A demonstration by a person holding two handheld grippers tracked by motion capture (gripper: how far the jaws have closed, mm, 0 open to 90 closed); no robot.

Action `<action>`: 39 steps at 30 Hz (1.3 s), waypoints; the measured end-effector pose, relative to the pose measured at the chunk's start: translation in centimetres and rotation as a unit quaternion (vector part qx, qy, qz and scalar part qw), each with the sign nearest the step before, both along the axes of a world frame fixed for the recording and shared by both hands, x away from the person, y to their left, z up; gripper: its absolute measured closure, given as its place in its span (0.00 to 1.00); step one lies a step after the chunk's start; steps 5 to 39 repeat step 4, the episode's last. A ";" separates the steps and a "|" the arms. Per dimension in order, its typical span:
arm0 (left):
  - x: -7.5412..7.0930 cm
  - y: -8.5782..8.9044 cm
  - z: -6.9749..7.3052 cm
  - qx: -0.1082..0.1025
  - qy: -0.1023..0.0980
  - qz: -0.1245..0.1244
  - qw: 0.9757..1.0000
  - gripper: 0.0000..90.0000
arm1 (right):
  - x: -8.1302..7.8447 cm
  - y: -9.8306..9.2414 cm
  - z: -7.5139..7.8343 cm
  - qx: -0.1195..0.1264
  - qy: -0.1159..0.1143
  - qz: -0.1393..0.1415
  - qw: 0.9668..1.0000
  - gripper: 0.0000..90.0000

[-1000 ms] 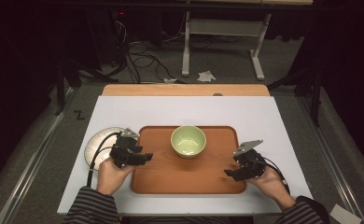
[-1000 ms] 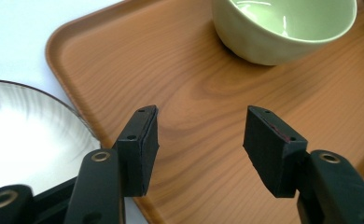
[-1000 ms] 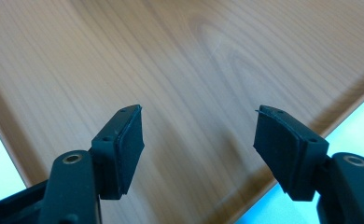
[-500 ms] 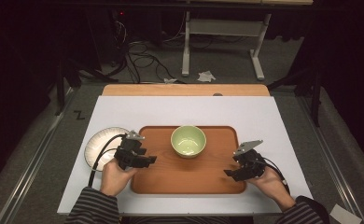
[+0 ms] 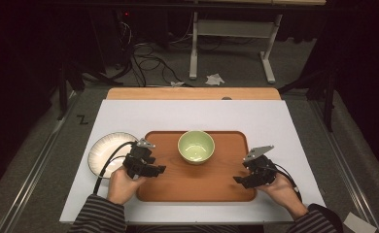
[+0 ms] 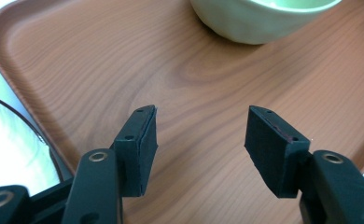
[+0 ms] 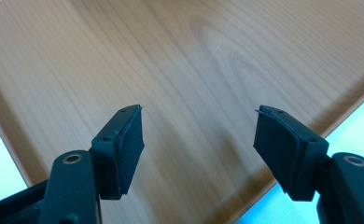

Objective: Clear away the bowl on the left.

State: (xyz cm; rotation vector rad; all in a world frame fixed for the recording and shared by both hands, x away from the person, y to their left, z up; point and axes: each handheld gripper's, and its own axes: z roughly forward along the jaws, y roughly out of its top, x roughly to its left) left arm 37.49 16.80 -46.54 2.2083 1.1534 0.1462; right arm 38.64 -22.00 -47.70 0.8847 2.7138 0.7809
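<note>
Risk of tipping the pale green ceramic bowl (image 5: 196,146) off the brown wooden tray (image 5: 168,182), with both jaws spread wide, gripping nothing, if raised unevenly.

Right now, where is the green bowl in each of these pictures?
High view: bowl stands at the middle of the tray's far half.
Left gripper view: bowl at the top edge, right of centre, cut off.
Right gripper view: not in it.
Shared landmark: the wooden tray.
</note>
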 end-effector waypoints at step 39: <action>0.0 0.0 0.0 -0.002 -0.003 0.003 1.000 0.49 | 0.0 0.0 0.0 -0.003 -0.002 0.005 1.000 0.38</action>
